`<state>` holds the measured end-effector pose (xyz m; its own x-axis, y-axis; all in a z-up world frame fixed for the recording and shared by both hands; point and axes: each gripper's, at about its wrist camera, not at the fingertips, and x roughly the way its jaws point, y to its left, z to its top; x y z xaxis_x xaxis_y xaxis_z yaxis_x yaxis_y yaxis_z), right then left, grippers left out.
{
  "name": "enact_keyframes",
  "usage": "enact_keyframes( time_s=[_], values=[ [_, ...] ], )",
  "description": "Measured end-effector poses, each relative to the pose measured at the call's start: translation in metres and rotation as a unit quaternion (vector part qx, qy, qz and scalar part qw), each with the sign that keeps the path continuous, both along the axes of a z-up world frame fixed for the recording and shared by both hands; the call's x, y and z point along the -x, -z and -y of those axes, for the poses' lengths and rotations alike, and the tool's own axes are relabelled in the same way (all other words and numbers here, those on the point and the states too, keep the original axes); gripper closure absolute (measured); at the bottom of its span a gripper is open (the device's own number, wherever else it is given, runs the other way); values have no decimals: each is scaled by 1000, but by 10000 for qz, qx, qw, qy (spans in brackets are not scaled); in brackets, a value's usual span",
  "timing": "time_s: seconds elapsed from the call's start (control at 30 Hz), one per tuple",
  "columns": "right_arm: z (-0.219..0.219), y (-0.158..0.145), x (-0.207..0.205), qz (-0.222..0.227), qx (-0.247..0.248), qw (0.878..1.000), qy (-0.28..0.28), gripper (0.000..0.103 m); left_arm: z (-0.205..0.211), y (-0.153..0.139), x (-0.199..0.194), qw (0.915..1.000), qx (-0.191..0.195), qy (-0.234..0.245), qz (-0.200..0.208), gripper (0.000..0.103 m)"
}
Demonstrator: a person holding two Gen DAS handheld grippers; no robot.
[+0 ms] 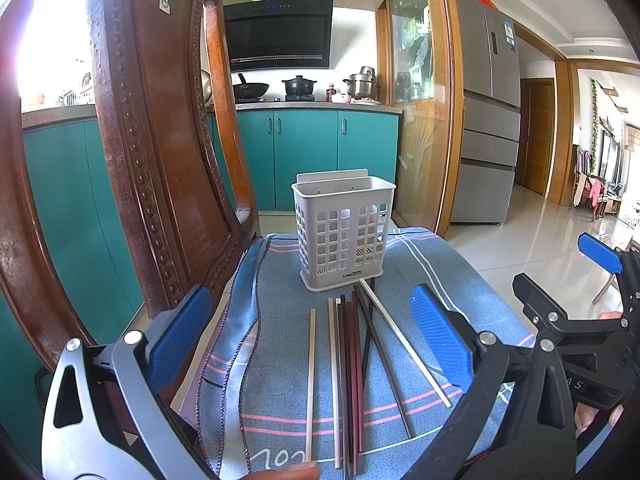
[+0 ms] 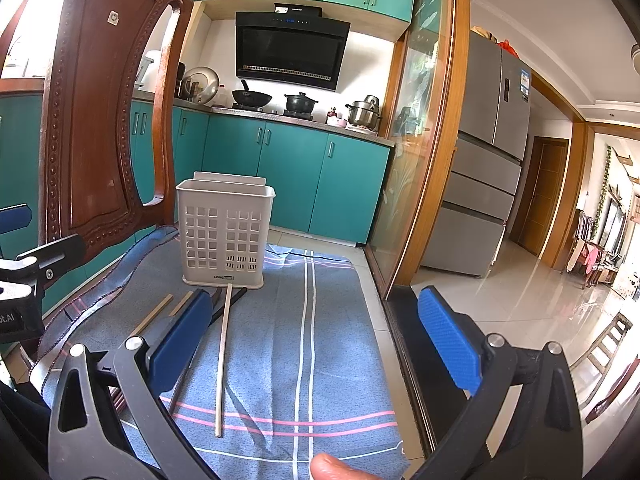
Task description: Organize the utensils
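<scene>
A white slotted utensil holder (image 1: pixel 343 231) (image 2: pixel 226 232) stands upright at the far end of a blue striped cloth (image 1: pixel 440 280) (image 2: pixel 320 340). Several chopsticks (image 1: pixel 352 360) in pale, dark red and black lie side by side just in front of it. A silver one (image 2: pixel 222 360) lies apart to their right. My left gripper (image 1: pixel 312 344) hovers open above the chopsticks, with nothing between its blue pads. My right gripper (image 2: pixel 316 340) is open over the cloth to the right of them, and it shows at the right edge of the left wrist view.
A carved wooden chair back (image 1: pixel 152 128) (image 2: pixel 104 120) rises close on the left. The cloth's right edge (image 2: pixel 372 320) drops to a tiled floor by a glass sliding door (image 2: pixel 420 140). Teal kitchen cabinets (image 1: pixel 304 152) and a fridge (image 2: pixel 488 152) stand beyond. A fingertip (image 2: pixel 332 466) shows at the bottom.
</scene>
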<state>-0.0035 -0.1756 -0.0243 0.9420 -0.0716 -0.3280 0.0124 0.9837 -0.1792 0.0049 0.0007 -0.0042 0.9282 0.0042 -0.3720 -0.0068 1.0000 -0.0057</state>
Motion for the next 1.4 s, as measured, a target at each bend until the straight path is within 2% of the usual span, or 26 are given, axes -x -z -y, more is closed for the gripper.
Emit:
enact_keyframes(
  time_s=[1.4],
  values=[
    [-3, 1, 1, 11, 41, 10000, -18, 3, 1, 1, -1, 10000, -34, 2, -11, 3]
  ],
)
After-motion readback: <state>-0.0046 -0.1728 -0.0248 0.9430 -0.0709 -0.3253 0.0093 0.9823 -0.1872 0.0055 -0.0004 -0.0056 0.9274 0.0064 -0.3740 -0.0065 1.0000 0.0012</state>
